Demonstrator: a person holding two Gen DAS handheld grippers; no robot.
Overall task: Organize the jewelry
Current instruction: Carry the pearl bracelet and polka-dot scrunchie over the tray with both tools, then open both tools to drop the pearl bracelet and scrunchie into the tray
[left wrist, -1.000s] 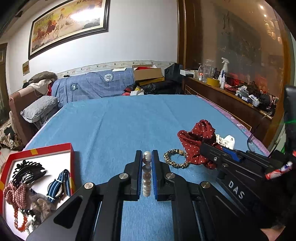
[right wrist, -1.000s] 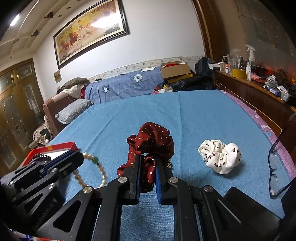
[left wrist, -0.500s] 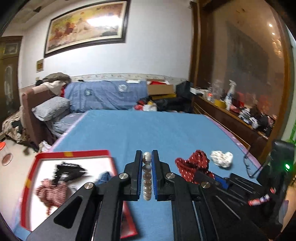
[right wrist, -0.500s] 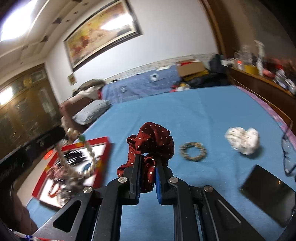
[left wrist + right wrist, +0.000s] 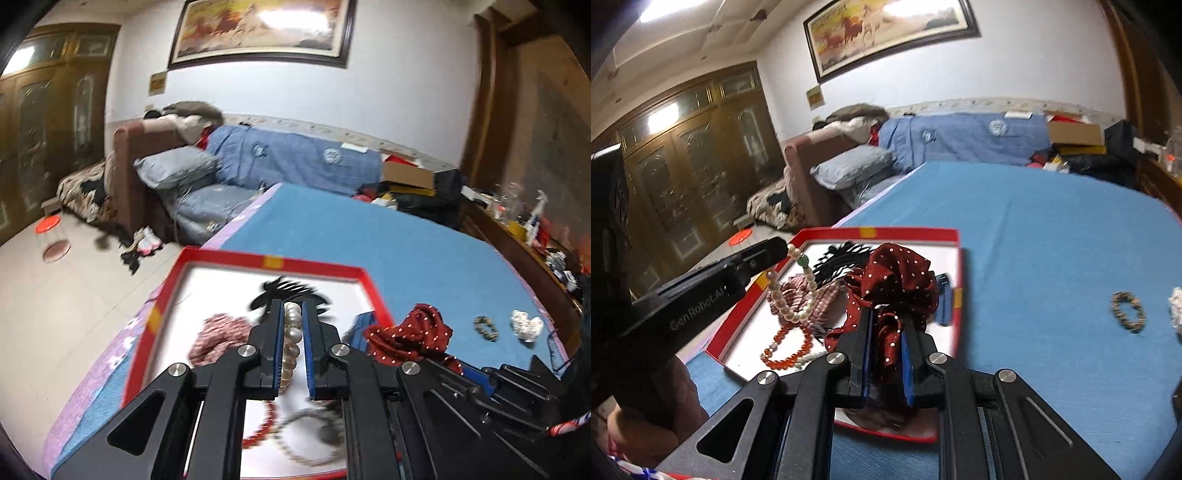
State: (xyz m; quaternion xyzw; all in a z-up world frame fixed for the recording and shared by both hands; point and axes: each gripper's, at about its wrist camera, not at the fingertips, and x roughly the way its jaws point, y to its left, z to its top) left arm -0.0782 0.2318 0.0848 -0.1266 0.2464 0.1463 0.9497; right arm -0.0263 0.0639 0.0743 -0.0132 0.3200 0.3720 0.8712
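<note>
Both hands have swung across from the open blue worktop [image 5: 1052,240] and now sit over the red tray [image 5: 317,266]. The left hand-held gripper [image 5: 293,314], tilted downward, pinches a pearl necklace [image 5: 291,339] whose loop dangles above the tray. The right hand-held gripper [image 5: 884,325], beside it, clamps the dark red polka-dot scrunchie [image 5: 897,280] over the tray's near right corner. The left tool's side reads "GenRobot.AI". Right of the tray lies bare worktop, with a beaded bracelet [image 5: 1128,310] well apart.
</note>
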